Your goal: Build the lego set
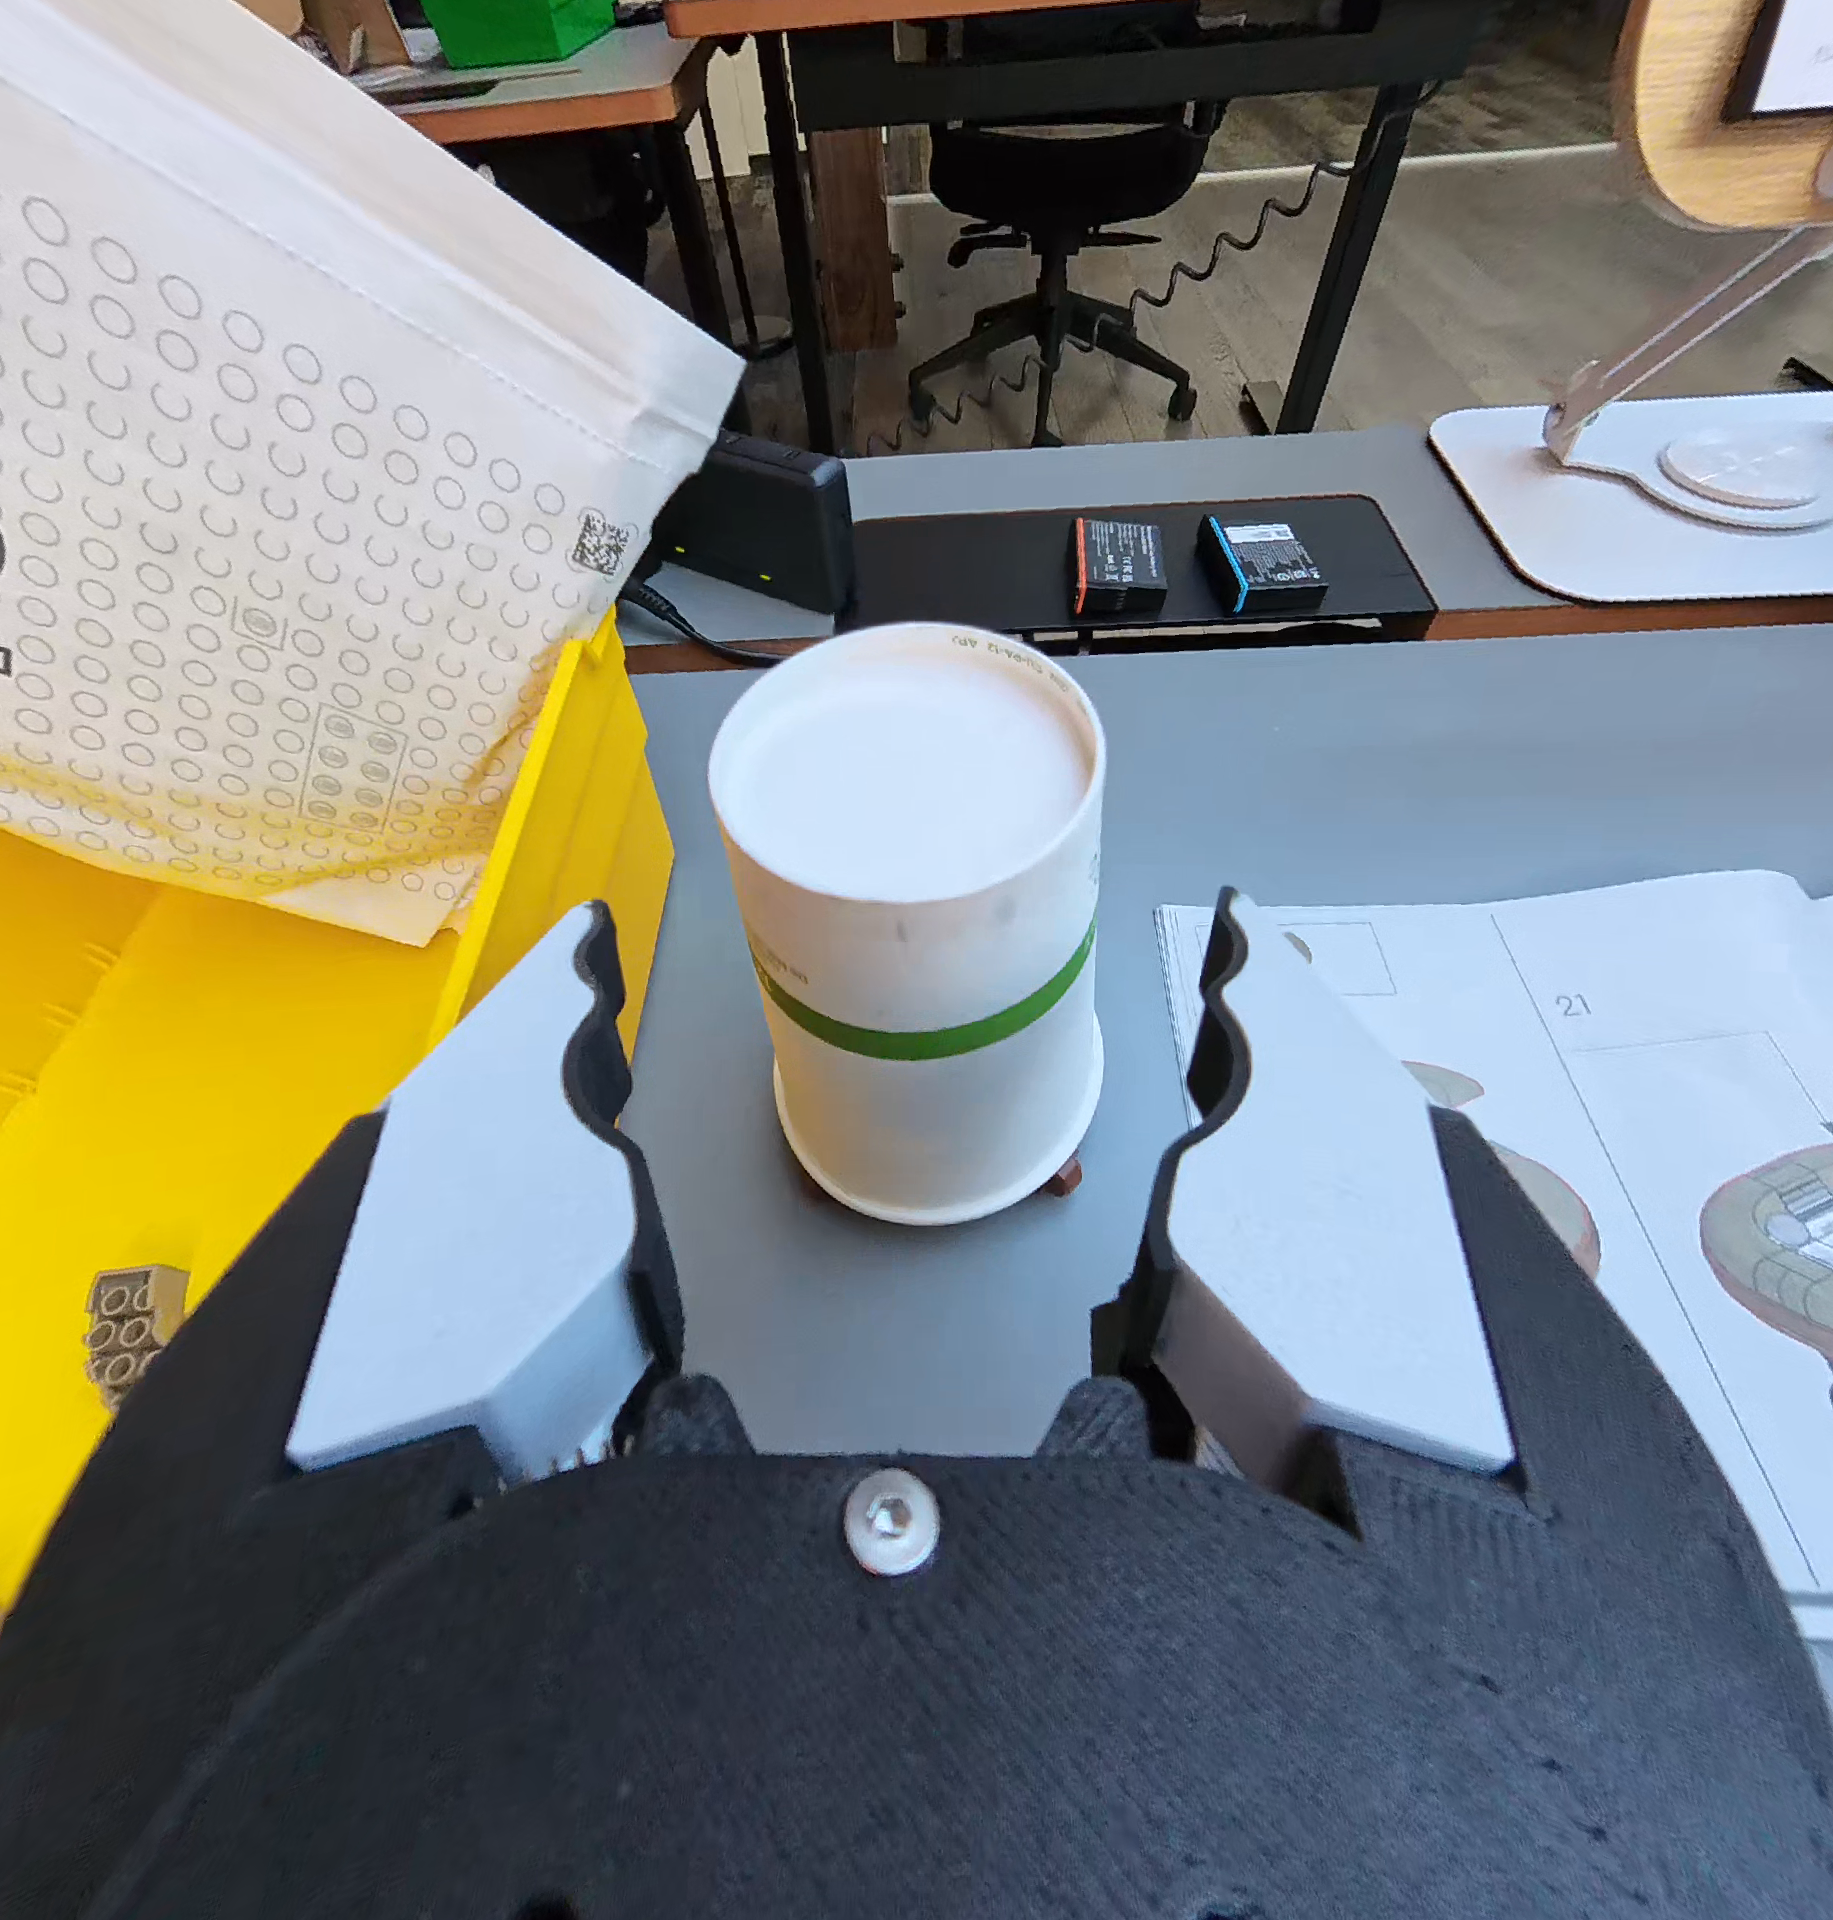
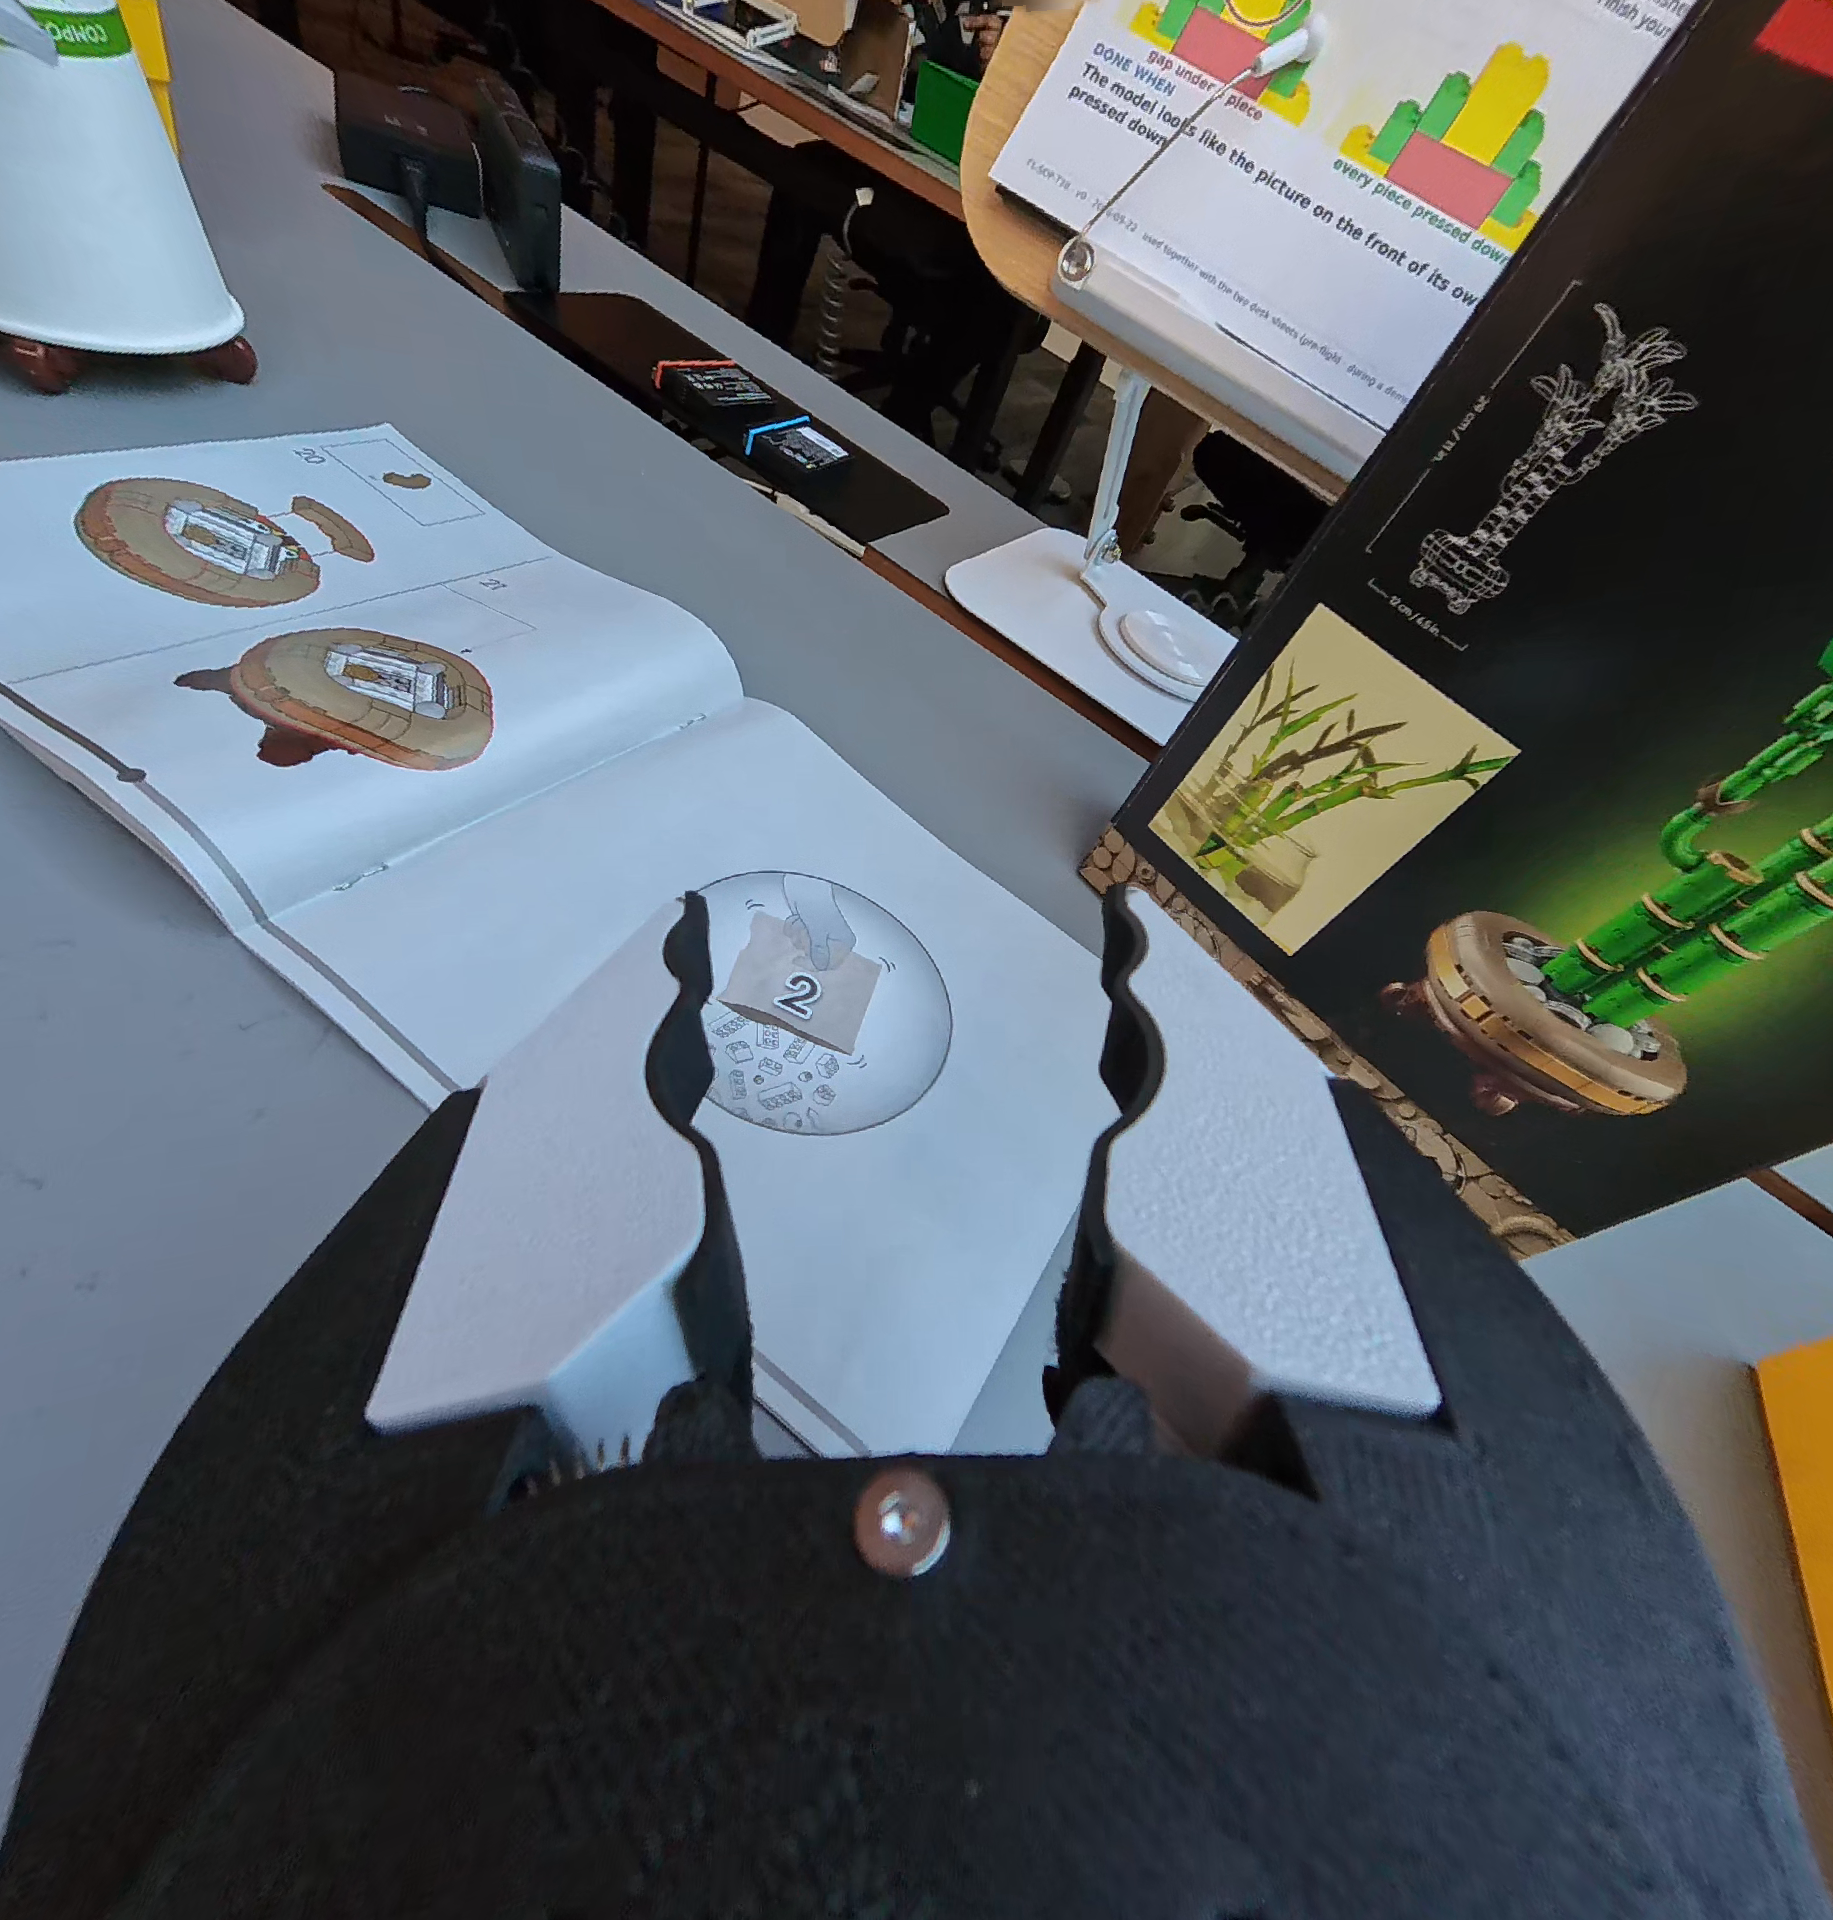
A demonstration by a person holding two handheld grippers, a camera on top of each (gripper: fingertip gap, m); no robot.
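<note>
Cup (image 1: pixel 907 914) hides brown lego base (image 1: pixel 1066 1179); both claws gape empty.

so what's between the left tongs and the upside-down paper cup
Only bare grey table: the left wrist view shows the open left tongs short of the paper cup.

Clearance ahead of my two grippers.
An upturned paper cup (image 1: pixel 907 925) blocks bare table (image 1: pixel 1411 769) between my parted left fingers (image 1: pixel 496 1174); yellow bin (image 1: pixel 216 1091) left, open booklet (image 1: pixel 1514 1091) right. My right gripper (image 2: pixel 907 1023) hovers over the booklet; upright box (image 2: pixel 1577 665) walls the right.
</note>
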